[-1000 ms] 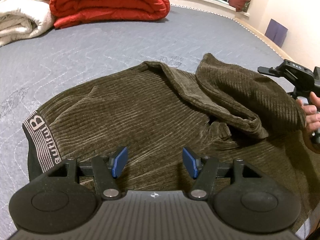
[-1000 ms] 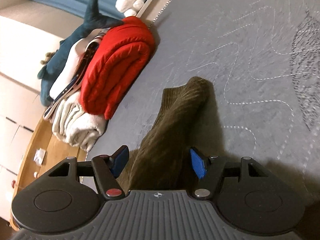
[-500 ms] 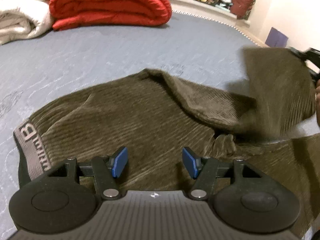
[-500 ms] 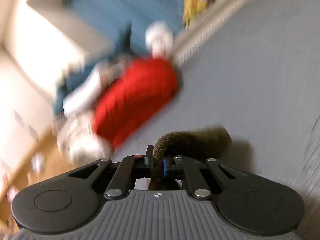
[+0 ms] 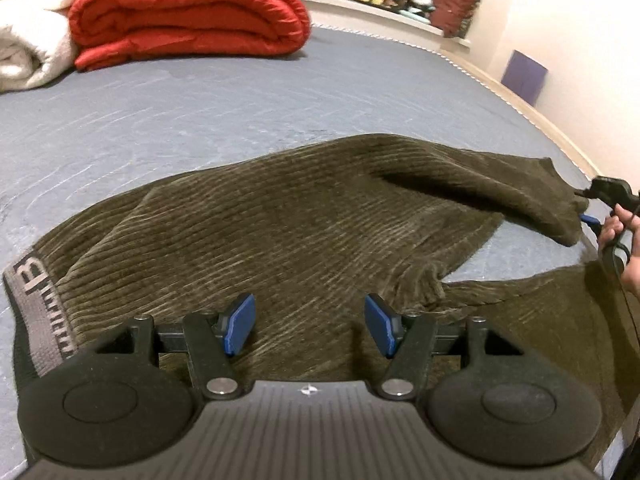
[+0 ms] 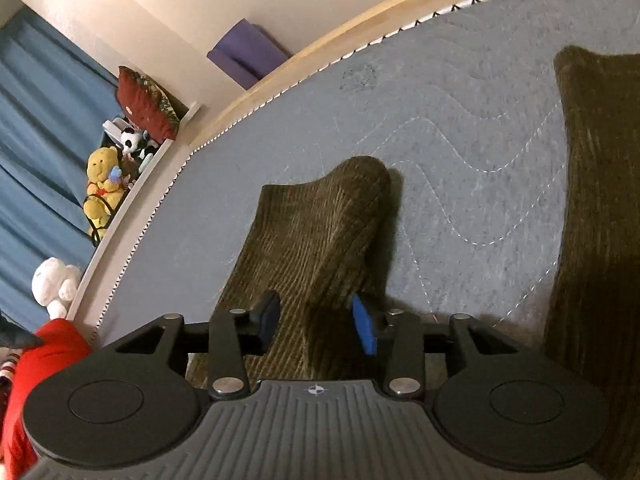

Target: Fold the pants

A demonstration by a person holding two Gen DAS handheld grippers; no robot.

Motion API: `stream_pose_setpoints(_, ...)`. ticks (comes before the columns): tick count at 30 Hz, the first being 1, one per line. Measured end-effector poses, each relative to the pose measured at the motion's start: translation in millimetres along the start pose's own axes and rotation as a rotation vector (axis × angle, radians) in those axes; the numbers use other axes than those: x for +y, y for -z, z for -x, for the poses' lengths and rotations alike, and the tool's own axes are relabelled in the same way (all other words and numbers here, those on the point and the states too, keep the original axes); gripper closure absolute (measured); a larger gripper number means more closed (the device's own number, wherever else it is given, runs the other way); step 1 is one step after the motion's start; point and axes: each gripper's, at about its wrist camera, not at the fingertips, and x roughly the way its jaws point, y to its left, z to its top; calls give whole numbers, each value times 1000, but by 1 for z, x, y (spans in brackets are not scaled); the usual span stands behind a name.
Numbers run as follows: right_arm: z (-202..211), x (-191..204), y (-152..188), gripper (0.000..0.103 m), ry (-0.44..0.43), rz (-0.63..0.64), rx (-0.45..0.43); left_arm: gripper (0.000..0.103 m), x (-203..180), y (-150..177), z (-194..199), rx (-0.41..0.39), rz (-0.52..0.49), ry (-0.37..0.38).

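Two legs of the olive-brown corduroy pants (image 5: 288,232) are spread across the grey quilted mattress (image 5: 248,112), with the lettered grey waistband (image 5: 38,300) at about nine o'clock in the left wrist view and the leg ends running off toward three o'clock. The left tool (image 5: 306,326) is held released above the seat of the pants, its blue pads wide apart with nothing between them. The right tool (image 6: 316,322) is also parted; the end of one leg (image 6: 316,236) is seen lying between its pads, but the pads appear to stand clear of the cloth, so the leg is judged to be let go rather than gripped. The second leg (image 6: 596,200) is laid flat at three o'clock in that view, apart from the first. The cloth is judged soft, limp and fairly thick: it is expected to drape and crease rather than hold a shape, and its ribbed pile should give the pads good friction. It is best taken at doubled edges, the hem or the waistband, where a firm pinch can be had. A folded red duvet (image 5: 188,12) and a white blanket (image 5: 28,40) are stacked at eleven o'clock.
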Motion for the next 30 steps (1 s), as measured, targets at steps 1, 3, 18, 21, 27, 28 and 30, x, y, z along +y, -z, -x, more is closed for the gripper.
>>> stream_pose_setpoints(1, 2, -7, -2, 57, -3, -15, 2, 37, -4, 0, -1, -15, -10, 9)
stream_pose_setpoints(3, 6, -14, -6, 57, 13, -59, -4, 37, -12, 0, -5, -51, -26, 52)
stream_pose_setpoints(18, -13, -25, -14, 90, 108, 28, -10, 71, -95, 19, -84, -100, -398, 75)
stream_pose_setpoints(21, -15, -24, -16, 95, 91, 49, -12, 84, -86, 5, -72, -62, -396, 104)
stream_pose_setpoints(27, 33, 3, -34, 101, 186, 120, -254, 84, -64, -16, -38, 51, -469, 113)
stream_pose_setpoints(28, 38, 5, -36, 103, 239, 139, -280, 83, -62, -12, -44, 93, -495, 117)
stream_pose_setpoints(30, 36, 0, -37, 103, 349, 136, -276, 78, -59, -8, -53, 153, -476, 131)
